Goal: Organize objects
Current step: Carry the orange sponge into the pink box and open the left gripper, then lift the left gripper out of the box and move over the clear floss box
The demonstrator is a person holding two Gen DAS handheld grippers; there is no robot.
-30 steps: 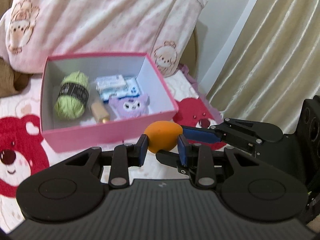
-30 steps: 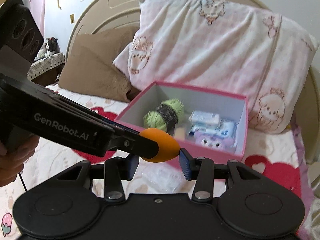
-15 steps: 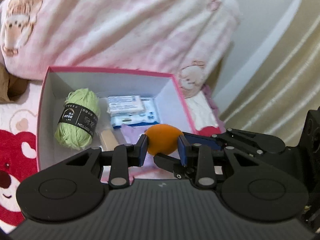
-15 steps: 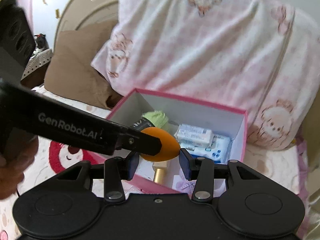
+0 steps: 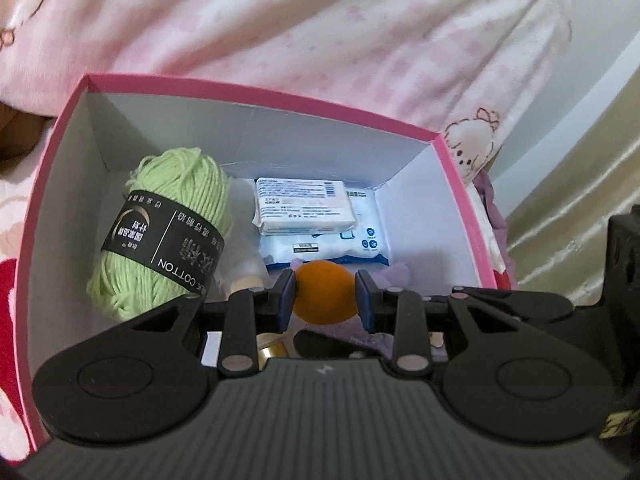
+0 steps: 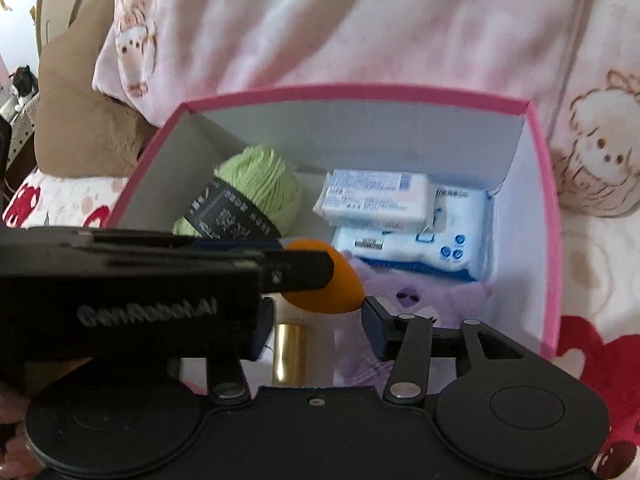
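Note:
An orange egg-shaped sponge (image 5: 325, 300) hangs just above the floor of the pink box (image 5: 256, 94), over a purple plush toy (image 6: 420, 300). My left gripper (image 5: 325, 296) is shut on it, a pad pressed on each side. My right gripper (image 6: 318, 320) comes in from the other side, and its jaws are opening around the sponge (image 6: 320, 288). Its right pad stands just off the sponge's tip, while its left pad is hidden behind the left gripper's fingers (image 6: 296, 268). The box also holds a green yarn ball (image 5: 160, 232), two white wipe packs (image 5: 304, 208) and a gold tube (image 6: 288, 352).
The box (image 6: 360, 94) sits on a bed sheet with red bear prints (image 6: 580, 340). A big pink pillow (image 5: 320, 20) leans right behind it, and a brown pillow (image 6: 80, 120) lies to its left. A beige curtain (image 5: 580, 184) hangs at the right.
Both grippers carried the sponge forward and down, from in front of the box to inside it. The right gripper's jaws have spread wider.

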